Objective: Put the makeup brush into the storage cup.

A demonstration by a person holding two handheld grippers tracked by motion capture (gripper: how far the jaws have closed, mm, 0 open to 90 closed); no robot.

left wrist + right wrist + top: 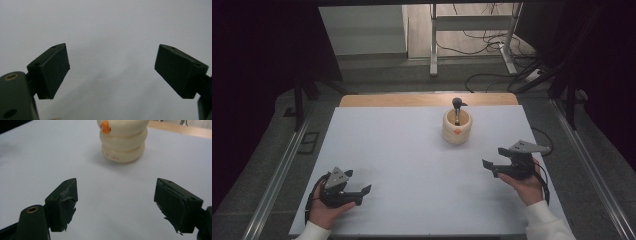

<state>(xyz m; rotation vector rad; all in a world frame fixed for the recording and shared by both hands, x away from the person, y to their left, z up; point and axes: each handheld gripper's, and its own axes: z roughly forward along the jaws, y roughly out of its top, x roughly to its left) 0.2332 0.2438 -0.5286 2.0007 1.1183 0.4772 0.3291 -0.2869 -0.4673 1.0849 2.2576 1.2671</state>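
Note:
A cream ribbed holder (457, 127) with a small orange knob on its front stands toward the back of the white table (412, 165). A dark-headed tool (457, 104) sticks up out of it. My right gripper (494, 158) is at the table's right, jaws wide apart and empty, pointing toward the holder (122, 142), which stands a short way ahead of it. My left gripper (359, 182) rests near the front left corner, open and empty, over bare white table (110, 32).
A wooden strip (427, 99) borders the table's far edge. Beyond it are a metal desk frame (472, 35) and loose cables (492, 47) on the floor. Rails run along both sides of the table.

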